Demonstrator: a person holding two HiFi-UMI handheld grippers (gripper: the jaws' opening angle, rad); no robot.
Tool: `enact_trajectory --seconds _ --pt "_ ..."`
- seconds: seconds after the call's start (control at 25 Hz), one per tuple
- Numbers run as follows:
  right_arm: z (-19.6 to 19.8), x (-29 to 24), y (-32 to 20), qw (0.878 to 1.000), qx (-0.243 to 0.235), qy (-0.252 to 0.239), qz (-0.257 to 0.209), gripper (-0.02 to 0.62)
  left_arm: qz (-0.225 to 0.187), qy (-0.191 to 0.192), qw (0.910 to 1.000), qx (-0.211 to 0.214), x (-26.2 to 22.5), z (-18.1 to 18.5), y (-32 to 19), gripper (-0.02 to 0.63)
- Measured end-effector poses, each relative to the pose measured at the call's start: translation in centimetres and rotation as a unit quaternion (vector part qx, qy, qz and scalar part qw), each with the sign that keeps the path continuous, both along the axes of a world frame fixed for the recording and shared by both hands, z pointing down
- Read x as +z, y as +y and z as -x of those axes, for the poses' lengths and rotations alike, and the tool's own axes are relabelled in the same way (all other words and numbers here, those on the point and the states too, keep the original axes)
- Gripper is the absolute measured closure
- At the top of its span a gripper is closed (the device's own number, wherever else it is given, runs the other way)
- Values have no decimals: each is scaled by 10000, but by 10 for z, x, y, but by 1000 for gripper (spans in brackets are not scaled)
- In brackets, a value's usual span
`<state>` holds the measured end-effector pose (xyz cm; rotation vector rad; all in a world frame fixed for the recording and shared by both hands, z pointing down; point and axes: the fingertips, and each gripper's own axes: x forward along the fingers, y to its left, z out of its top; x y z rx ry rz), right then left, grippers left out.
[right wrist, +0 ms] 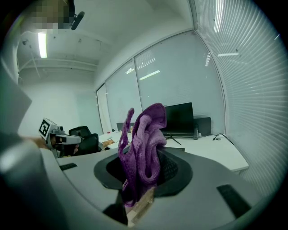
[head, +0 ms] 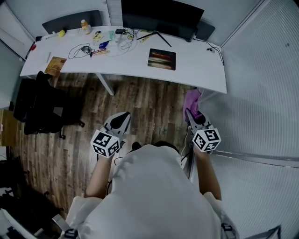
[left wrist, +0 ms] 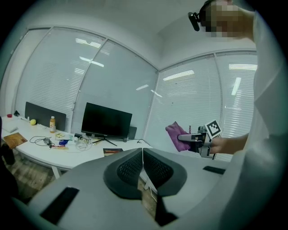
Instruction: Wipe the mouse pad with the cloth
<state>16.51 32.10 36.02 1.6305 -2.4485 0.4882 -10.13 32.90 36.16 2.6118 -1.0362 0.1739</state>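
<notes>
Head view: cloth gripped, wiping not yet begun.
The right claw (head: 190, 114) was clamped on the purple cloth (head: 192, 100), held above the floor (head: 140, 100) well short of the white tabletop (head: 201, 70); the left claw (head: 122, 117) had its jaws pressed together on nothing. The mouse pad (head: 161, 59) lay near the monitor (head: 161, 14) with nothing on it, so the whole wipe seemingly remained. No writing could be read.

Purple cloth (right wrist: 144, 143) between hand-held gripper (right wrist: 143, 173) jaws
</notes>
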Motion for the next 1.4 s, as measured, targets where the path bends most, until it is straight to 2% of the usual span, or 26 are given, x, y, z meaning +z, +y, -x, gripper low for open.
enact_trajectory --seconds 0.36,0.68,1.4 --pt "26 12 -10 9998 -10 24 181 456 96 22 9999 -25 9 27 -15 586" --pt "29 21 -58 9994 -185 -11 295 456 224 -15 9996 -189 19 29 -53 586" --pt "-12 43 -211 9946 -876 -188 527 456 393 -209 9972 -603 29 -34 -171 586"
